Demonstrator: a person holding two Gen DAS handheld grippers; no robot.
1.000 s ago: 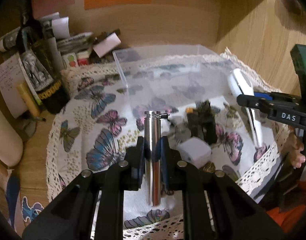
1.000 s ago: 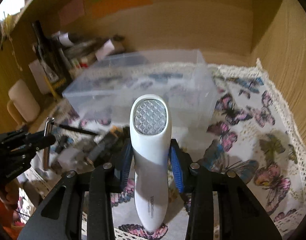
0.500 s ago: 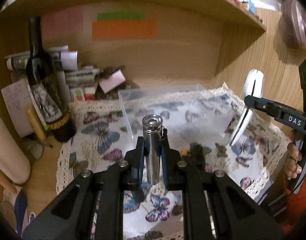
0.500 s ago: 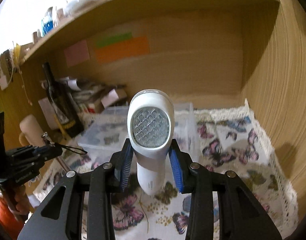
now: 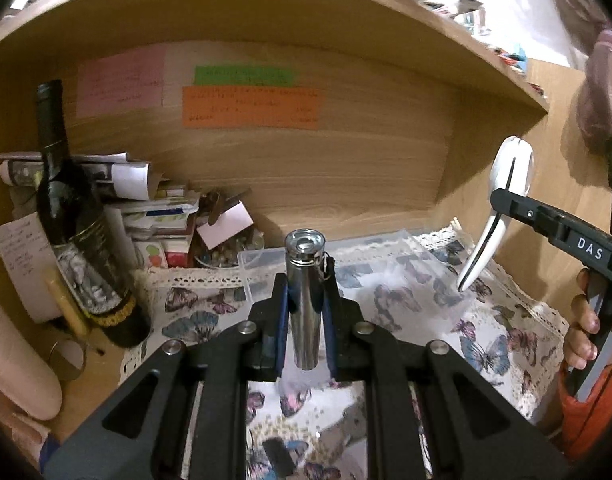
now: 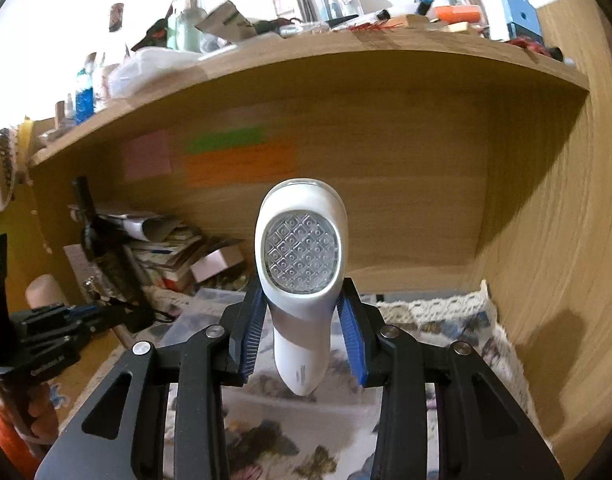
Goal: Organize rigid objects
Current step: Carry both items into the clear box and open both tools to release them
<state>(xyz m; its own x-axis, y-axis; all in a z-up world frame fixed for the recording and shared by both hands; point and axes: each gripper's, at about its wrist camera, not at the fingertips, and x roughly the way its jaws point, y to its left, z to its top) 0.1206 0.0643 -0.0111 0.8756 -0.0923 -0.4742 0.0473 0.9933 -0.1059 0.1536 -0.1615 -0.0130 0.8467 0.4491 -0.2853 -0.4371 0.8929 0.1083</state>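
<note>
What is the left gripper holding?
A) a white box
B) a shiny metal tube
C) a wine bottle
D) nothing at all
B: the left gripper is shut on a shiny metal tube, standing up between its fingers. The wine bottle stands apart on the desk to the left.

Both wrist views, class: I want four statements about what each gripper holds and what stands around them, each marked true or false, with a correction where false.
1. The left gripper is shut on a silver metal cylinder. True.
2. The right gripper is open and holds nothing. False: it is shut on a white handheld device.
3. A dark wine bottle stands at the left. True.
4. The clear plastic box sits on bare wood. False: it sits on the butterfly-print cloth.
</note>
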